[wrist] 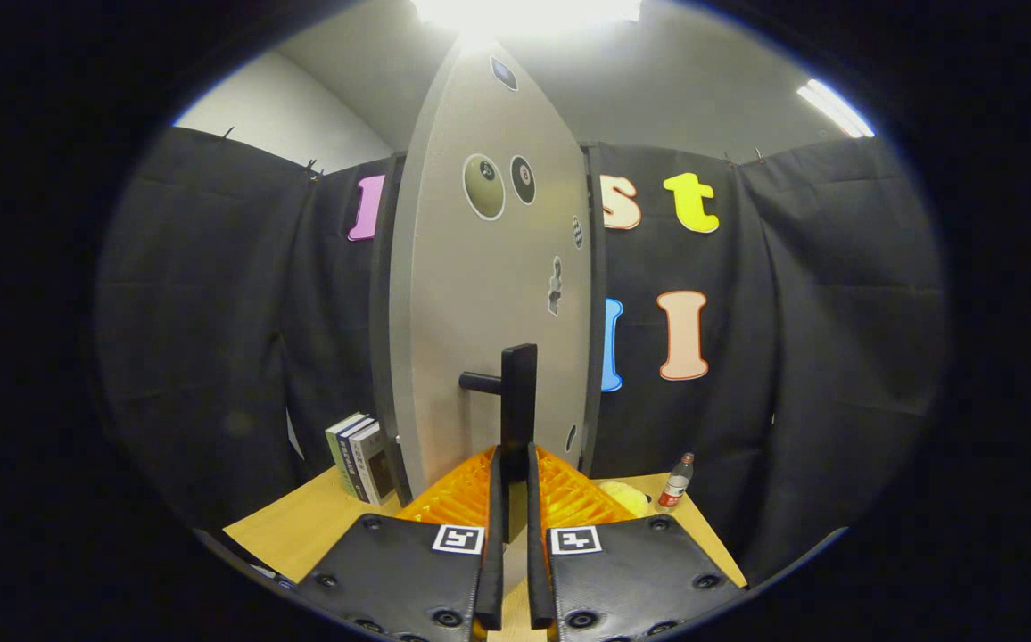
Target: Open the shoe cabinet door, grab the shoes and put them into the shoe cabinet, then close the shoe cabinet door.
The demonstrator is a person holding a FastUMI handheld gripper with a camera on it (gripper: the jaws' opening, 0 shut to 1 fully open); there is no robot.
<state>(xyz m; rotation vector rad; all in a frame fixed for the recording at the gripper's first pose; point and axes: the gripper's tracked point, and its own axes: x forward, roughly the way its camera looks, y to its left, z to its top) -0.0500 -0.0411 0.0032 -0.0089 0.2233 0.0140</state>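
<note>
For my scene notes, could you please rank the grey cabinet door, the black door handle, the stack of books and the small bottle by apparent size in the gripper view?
1. Grey cabinet door
2. Black door handle, gripped between the gripper fingers
3. Stack of books
4. Small red-labelled bottle

The handle is nearest the camera, so it may look oversized.

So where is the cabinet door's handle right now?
In the gripper view the black handle stands upright on the grey cabinet door, its lower end between the gripper fingers, which are closed on it.

Lighting: strong ceiling lamp (524,11) at twelve o'clock, blown out, glare on the cabinet door (489,294) top; second strip light (835,107) at two o'clock. Fisheye bending toward edges; focus sharp.
</note>
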